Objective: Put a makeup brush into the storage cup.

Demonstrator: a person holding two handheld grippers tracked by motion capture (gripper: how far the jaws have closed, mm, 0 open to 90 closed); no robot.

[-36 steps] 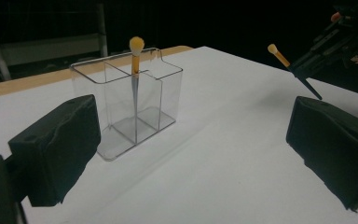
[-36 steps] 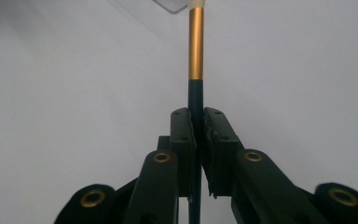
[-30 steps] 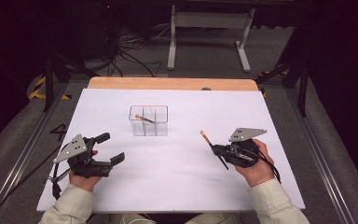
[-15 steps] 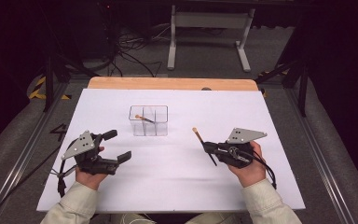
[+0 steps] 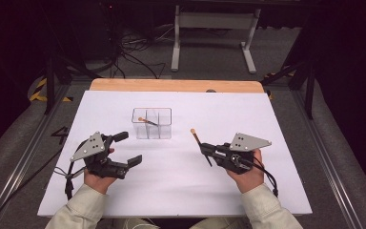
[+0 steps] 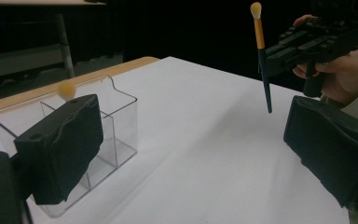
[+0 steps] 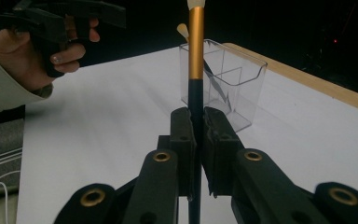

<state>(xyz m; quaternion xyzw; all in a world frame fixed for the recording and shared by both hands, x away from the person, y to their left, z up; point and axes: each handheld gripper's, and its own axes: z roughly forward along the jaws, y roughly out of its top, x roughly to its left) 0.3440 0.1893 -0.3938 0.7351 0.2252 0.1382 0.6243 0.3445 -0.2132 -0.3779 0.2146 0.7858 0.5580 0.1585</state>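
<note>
White table (image 5: 181, 186): 2 brushes (image 5: 196, 138), 1 clear 3-compartment box (image 5: 151, 124), 2 hand-held grippers (image 5: 204, 149).

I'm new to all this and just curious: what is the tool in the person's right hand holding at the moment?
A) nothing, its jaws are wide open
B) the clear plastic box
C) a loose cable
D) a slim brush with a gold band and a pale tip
D: the right gripper has its jaws shut on the dark handle of the brush, while the clear box stands apart on the table.
</note>
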